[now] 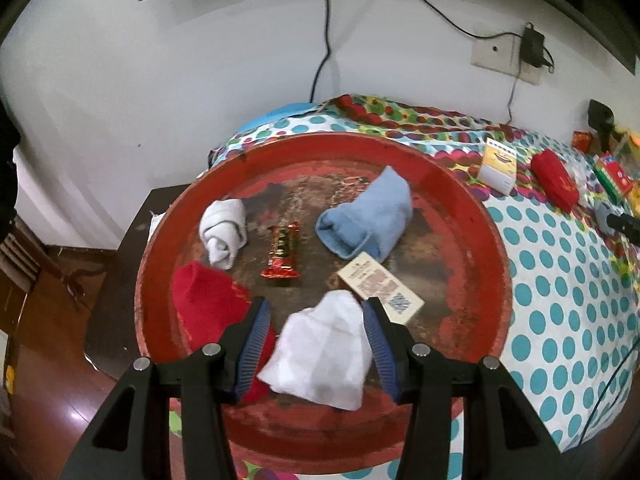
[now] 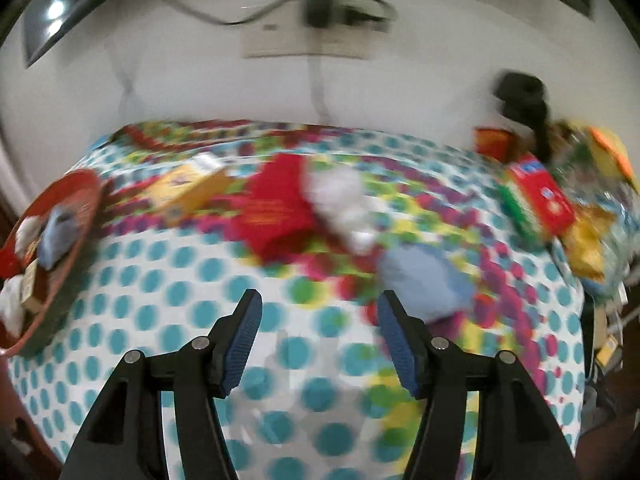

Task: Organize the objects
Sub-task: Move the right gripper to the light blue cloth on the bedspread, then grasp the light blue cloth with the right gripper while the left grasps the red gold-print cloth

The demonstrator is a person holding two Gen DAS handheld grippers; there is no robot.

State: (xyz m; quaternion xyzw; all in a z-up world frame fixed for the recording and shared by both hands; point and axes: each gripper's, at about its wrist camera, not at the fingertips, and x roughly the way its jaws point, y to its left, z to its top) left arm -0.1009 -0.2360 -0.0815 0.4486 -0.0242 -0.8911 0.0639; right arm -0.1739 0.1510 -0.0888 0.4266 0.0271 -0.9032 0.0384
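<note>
Partly sorted: rolled cloths and packets already in round red metal tray (image 1: 460, 200), folded white cloth (image 1: 320, 354) loose between released left hand-held gripper (image 1: 318, 312), right hand-held gripper (image 2: 320, 312) empty above dotted bedspread (image 2: 168, 288) where blurred red roll (image 2: 276, 208) waits.

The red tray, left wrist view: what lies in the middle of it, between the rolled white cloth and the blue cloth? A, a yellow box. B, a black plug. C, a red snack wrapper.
C: the red snack wrapper lies mid-tray, with the rolled white cloth and the blue cloth on either side.
</note>
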